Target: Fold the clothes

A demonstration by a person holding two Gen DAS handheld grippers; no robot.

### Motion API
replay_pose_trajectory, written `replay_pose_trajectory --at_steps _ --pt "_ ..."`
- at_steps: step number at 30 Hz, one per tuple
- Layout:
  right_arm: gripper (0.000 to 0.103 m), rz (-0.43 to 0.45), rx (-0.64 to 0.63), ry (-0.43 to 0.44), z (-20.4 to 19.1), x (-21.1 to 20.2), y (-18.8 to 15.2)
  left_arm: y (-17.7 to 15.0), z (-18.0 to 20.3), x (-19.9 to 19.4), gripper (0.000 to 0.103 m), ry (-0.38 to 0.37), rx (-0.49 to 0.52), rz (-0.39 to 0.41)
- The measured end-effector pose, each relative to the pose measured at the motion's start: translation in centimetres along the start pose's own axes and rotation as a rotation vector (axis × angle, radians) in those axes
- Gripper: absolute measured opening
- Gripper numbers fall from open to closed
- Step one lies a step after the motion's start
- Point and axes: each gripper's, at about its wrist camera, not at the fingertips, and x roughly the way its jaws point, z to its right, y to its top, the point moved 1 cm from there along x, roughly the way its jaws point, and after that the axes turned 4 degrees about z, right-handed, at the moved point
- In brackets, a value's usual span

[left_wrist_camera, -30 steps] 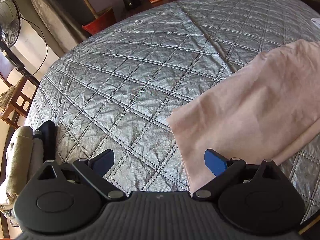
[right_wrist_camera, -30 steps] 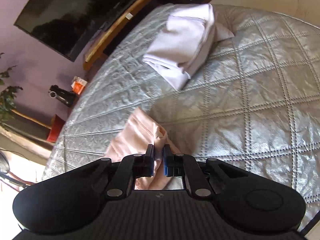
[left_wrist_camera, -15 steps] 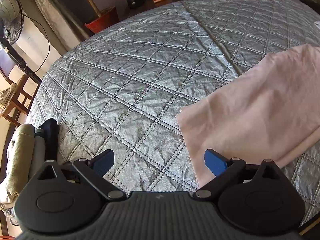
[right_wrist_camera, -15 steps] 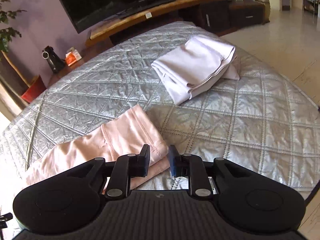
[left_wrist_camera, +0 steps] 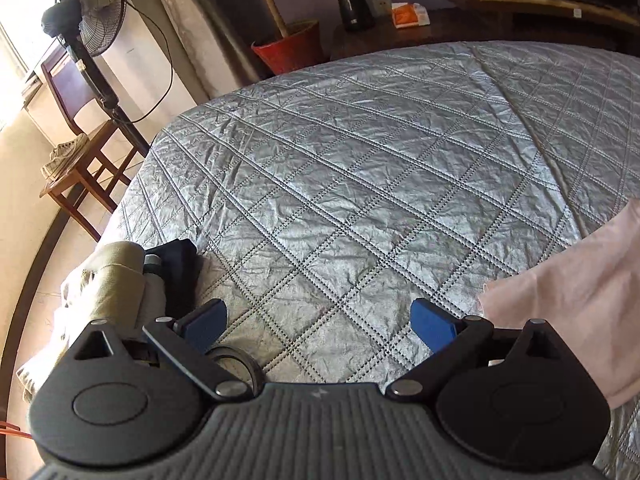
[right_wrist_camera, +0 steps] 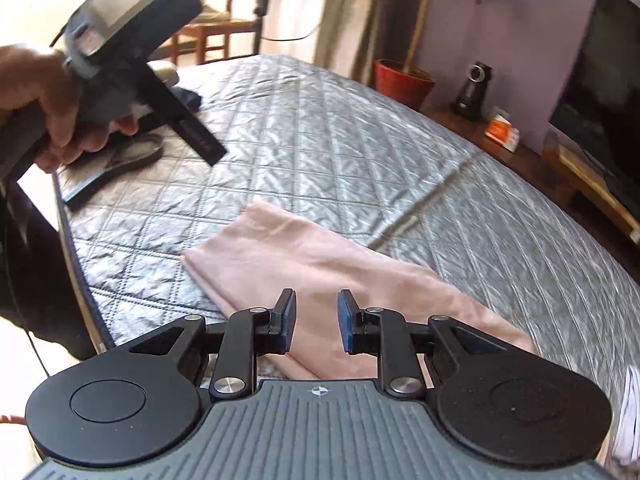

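Note:
A pink garment (right_wrist_camera: 320, 272) lies folded into a long flat strip on the silver quilted bedspread (right_wrist_camera: 320, 140). My right gripper (right_wrist_camera: 317, 326) hovers above the strip's near part, its jaws a little apart with nothing between the pads. My left gripper (left_wrist_camera: 318, 320) stands wide open over bare bedspread (left_wrist_camera: 360, 180), and the pink garment (left_wrist_camera: 580, 292) lies off its right finger. In the right wrist view a hand (right_wrist_camera: 52, 96) holds the other tool at the upper left, near the bed's edge.
A heap of beige clothes (left_wrist_camera: 116, 280) and a dark one (left_wrist_camera: 176, 268) sits at the bed's left edge. A dark ring-shaped object (left_wrist_camera: 236, 360) lies by my left finger. White folded cloth (right_wrist_camera: 628, 412) shows far right. Beyond the bed stand a fan (left_wrist_camera: 84, 12), chair (left_wrist_camera: 80, 148) and red pot (left_wrist_camera: 288, 48).
My right gripper let go of the pink garment's edge, rolled and swung from facing the white folded pile to over the pink strip. My left gripper drifted left, away from the garment.

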Motion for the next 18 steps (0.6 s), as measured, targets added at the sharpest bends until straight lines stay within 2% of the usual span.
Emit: replay_pose_trajectory --at_steps 1,4,5,9,11,12,17,18 --pt "0.027 -0.017 -0.067 0.048 -1.5 1.1 0.7 -0.1 -0.1 0.1 0.098 -0.001 0.002 -0.003" --pt "0.027 -0.103 -0.204 0.09 -4.2 4.1 1.1 -0.3 0.1 0.2 0.098 -0.026 0.001 -0.015" --pt "0.027 -0.13 -0.222 0.107 -4.6 4.8 0.9 -0.3 0.2 0.3 0.098 -0.037 -0.003 -0.018" --pt "0.027 -0.129 -0.204 0.119 -4.9 5.4 0.4 -0.5 0.0 0.2 0.097 -0.04 -0.015 -0.013" --pt "0.002 -0.123 -0.156 0.128 -4.6 5.4 0.5 -0.5 -0.2 0.2 0.097 -0.04 -0.027 -0.014" --pt "0.001 -0.118 -0.128 0.138 -4.5 5.4 0.6 -0.4 -0.3 0.2 0.097 -0.041 -0.034 -0.015" --pt "0.003 -0.103 -0.156 0.143 -5.8 4.5 1.0 -0.3 -0.6 0.2 0.098 -0.035 -0.056 -0.017" --pt "0.015 -0.109 -0.164 0.149 -6.0 4.0 0.9 -0.2 -0.7 0.2 0.098 -0.033 -0.06 -0.019"
